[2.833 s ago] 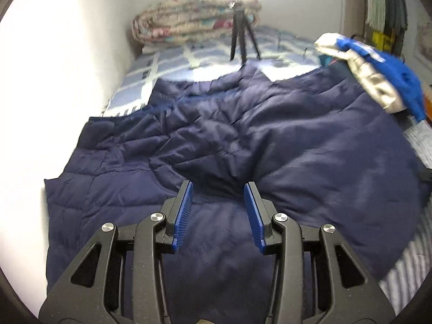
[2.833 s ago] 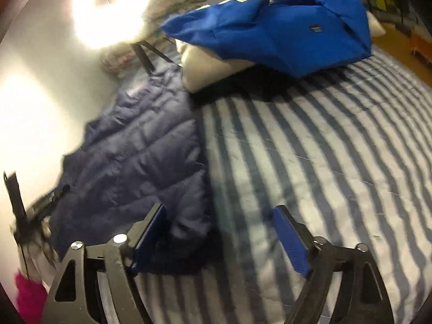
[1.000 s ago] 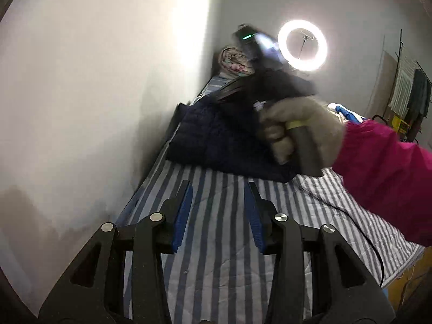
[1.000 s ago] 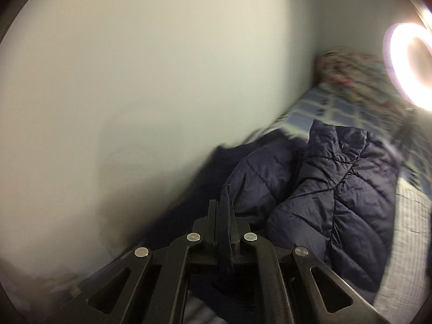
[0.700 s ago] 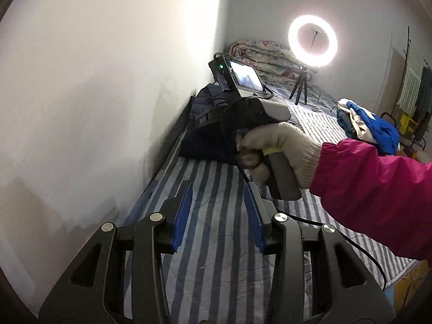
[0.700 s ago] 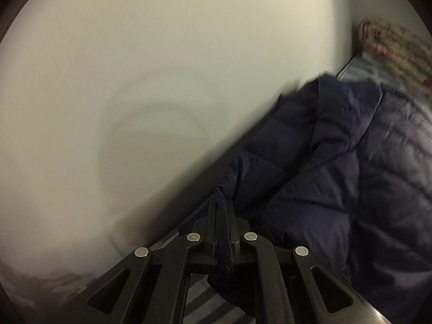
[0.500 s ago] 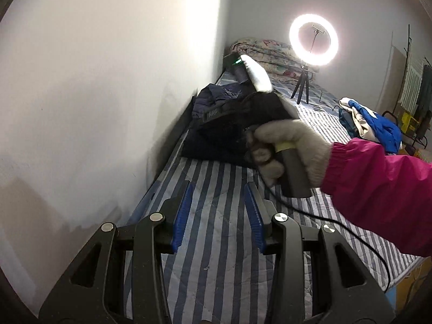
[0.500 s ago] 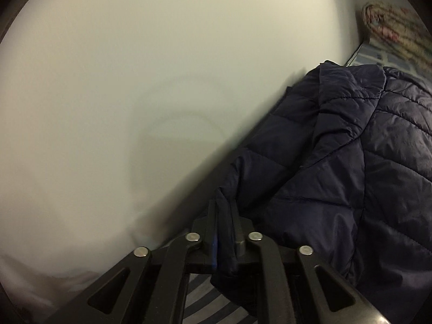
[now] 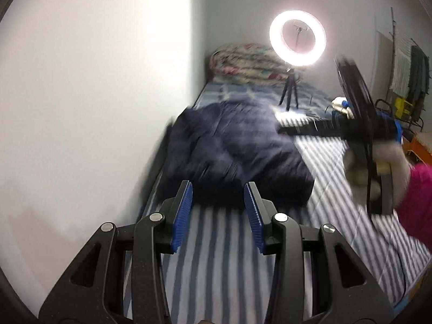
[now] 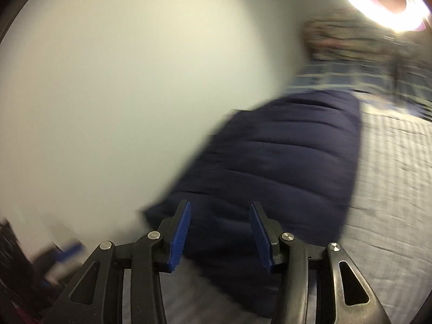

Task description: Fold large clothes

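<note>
folded navy jacket [image 9: 235, 148] (by wall [image 9: 94, 81])

The left gripper [image 9: 218, 210] stands part open and empty. The right gripper [image 10: 220, 228], gripped by a gloved hand [image 9: 375, 174], has just been opening, nothing between its jaws.

The folded jacket [image 9: 237, 156] lies on the bed [image 9: 224, 264] against the wall [image 9: 94, 94] on the left. Behind it, at the bed's far end, a rolled quilt [image 9: 243, 63] sits, with a ring light [image 9: 297, 39] on a tripod [image 9: 290, 91] just to its right. A pile of clothes [image 9: 343, 105] lies at the bed's right edge.
</note>
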The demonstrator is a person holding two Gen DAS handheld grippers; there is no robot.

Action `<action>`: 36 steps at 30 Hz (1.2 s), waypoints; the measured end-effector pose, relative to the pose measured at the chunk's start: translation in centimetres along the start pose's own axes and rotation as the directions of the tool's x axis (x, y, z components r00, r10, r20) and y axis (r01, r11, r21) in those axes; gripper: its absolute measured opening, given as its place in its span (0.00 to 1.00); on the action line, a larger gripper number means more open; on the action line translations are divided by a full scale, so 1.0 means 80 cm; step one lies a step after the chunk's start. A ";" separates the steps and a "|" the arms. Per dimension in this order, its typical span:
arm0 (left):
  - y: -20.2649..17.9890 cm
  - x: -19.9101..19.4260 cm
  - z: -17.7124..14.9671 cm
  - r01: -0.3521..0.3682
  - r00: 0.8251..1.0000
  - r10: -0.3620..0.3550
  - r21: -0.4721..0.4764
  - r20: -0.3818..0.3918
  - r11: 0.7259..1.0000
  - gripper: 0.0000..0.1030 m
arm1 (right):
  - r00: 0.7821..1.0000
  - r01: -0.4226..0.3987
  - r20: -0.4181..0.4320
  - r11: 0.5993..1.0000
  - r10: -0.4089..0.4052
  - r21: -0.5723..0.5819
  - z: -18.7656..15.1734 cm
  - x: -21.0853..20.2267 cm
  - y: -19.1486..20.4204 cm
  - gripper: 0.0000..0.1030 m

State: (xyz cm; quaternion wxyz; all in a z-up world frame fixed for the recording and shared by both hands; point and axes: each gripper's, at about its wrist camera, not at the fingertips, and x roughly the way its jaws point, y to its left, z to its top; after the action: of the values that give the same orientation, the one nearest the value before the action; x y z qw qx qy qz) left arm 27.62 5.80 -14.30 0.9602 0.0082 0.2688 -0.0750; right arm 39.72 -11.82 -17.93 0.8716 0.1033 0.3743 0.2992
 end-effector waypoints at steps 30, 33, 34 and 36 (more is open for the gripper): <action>0.038 0.278 0.013 -0.254 0.913 0.333 0.310 -0.234 0.916 0.40 | 0.992 -0.103 -0.030 0.908 0.126 0.406 -0.007 0.092 -0.173 0.88; 0.046 0.280 0.016 -0.238 0.918 0.307 0.270 -0.250 0.933 0.40 | 0.987 -0.120 -0.057 0.916 0.153 0.383 0.000 0.107 -0.163 0.85; 0.048 0.280 0.017 -0.234 0.919 0.300 0.259 -0.255 0.937 0.40 | 0.982 -0.138 -0.069 0.914 0.177 0.382 0.003 0.114 -0.159 0.76; 0.053 0.281 0.018 -0.223 0.922 0.282 0.233 -0.265 0.947 0.40 | 0.980 -0.127 -0.092 0.913 0.175 0.387 0.006 0.126 -0.150 0.66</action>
State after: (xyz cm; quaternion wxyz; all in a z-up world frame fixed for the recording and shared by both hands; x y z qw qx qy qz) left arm 47.95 6.78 -24.82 0.9053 0.1497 0.3966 0.0256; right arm 50.88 -15.34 -28.39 0.7843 0.2794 0.4698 0.2935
